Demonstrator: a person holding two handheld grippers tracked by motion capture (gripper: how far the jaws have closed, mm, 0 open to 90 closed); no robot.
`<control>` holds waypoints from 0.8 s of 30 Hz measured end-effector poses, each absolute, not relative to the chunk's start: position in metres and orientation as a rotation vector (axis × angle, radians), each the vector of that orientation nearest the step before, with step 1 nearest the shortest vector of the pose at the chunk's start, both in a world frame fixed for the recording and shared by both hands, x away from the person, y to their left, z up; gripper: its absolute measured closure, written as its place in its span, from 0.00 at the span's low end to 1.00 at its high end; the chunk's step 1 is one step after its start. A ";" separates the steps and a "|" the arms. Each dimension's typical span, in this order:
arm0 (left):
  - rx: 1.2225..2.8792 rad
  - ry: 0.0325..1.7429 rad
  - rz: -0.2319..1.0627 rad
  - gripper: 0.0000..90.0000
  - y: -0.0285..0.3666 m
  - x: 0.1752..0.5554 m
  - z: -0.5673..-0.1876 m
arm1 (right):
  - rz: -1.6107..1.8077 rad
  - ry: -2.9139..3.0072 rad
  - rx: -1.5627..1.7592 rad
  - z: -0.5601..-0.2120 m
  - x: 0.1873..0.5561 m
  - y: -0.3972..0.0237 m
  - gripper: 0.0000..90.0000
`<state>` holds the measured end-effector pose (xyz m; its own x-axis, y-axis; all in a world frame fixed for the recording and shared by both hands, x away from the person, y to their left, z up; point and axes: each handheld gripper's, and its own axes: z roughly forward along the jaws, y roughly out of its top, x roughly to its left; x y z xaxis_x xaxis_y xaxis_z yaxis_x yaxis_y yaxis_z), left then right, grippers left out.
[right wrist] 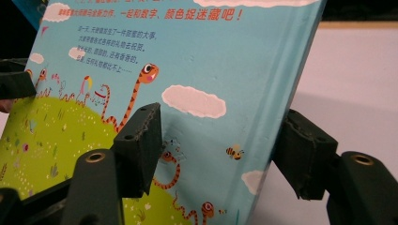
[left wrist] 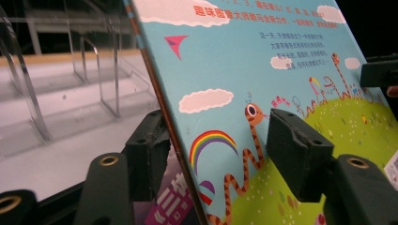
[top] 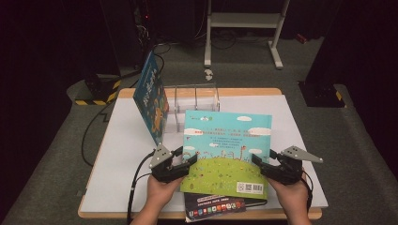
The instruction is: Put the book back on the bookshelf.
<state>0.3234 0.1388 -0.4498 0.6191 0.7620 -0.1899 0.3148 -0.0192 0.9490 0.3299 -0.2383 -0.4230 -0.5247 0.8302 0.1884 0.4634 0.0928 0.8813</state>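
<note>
Starting far left: a blue book (top: pixel 150 101) standing tilted beside the clear rack (top: pixel 197 96); cannot tell whether in its outermost slot or just leaning on its wall. Looking into the rack's other slots, at the far centre of the table (top: pixel 117 140): nothing to see in them.

Moving to the near left: the left gripper (top: pixel 188 158) clenched on the left edge of the picture book (top: pixel 225 140), one pad on the cover, the other behind. Held up off the table at near centre, tilted, far edge high, above a dark book (top: pixel 213 206) lying flat at the near edge.

Judging by the thick board cover: stiff, hardly bending, fairly light for two grips, yet glossy and so likely slippery under the pads. Best taken just as here, at both side edges, low down, pads flat on the cover.

Finishing at the right: the right gripper (top: pixel 257 161) clamped on the spine side, one pad on the cover, one round the back. Worth holding both grips level to avoid twisting, should a slot be the goal.
</note>
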 end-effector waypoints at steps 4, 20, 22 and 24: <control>1.564 0.883 0.506 0.50 0.139 0.316 -0.444 | 1.428 1.974 1.231 -0.416 0.322 -0.238 0.43; 1.497 0.787 0.689 0.60 0.135 0.301 -0.425 | 1.473 1.823 1.115 -0.394 0.301 -0.238 0.51; 1.505 0.786 0.718 0.60 0.133 0.307 -0.424 | 1.473 1.817 1.093 -0.391 0.302 -0.237 0.51; 1.504 0.772 0.725 0.60 0.134 0.316 -0.424 | 1.467 1.814 1.073 -0.390 0.306 -0.236 0.51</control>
<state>0.3164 0.1339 -0.4239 0.5806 0.8142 0.0036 0.0541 -0.0429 0.9976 0.3064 -0.2364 -0.3901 -0.5189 0.8530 0.0564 0.2335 0.0780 0.9692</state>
